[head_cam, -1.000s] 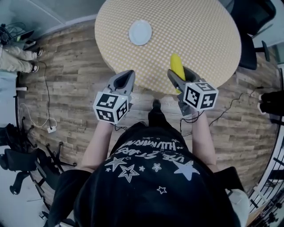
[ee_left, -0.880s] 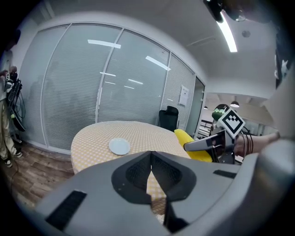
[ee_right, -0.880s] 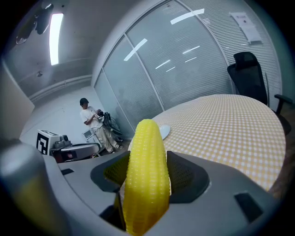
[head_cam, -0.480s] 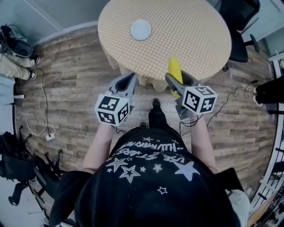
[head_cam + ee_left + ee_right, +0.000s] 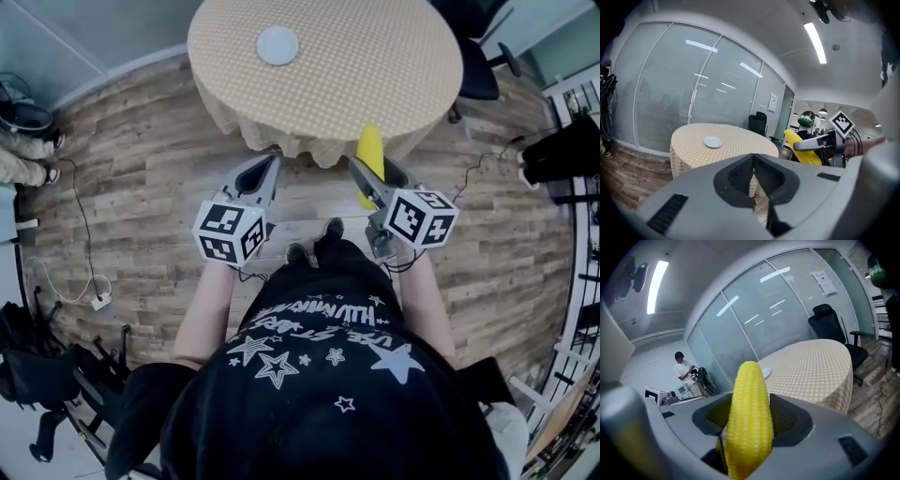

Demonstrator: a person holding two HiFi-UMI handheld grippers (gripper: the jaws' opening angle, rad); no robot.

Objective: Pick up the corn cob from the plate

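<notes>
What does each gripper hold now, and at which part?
The right gripper holds the corn cob by its rear half; the pointed end sticks out beyond the jaws. The left gripper holds nothing, its jaws together.

Clock positions are read in the head view from the person's feet [image 5: 314, 251].

- 12 o'clock: the table [image 5: 375, 56] stands on the floor [image 5: 141, 187].
- The plate [image 5: 277, 44] lies on the table, at 10 o'clock from the tabletop's centre.
- 11 o'clock: the left gripper [image 5: 273, 157], before the table's near edge.
- 1 o'clock: the right gripper [image 5: 372, 167], with the corn cob [image 5: 370, 150] between its jaws, well apart from the plate.
- Between 1 and 2 o'clock: an office chair [image 5: 478, 70], just beside the table.
- 9 o'clock: a cable [image 5: 94, 300] on the floor.
</notes>
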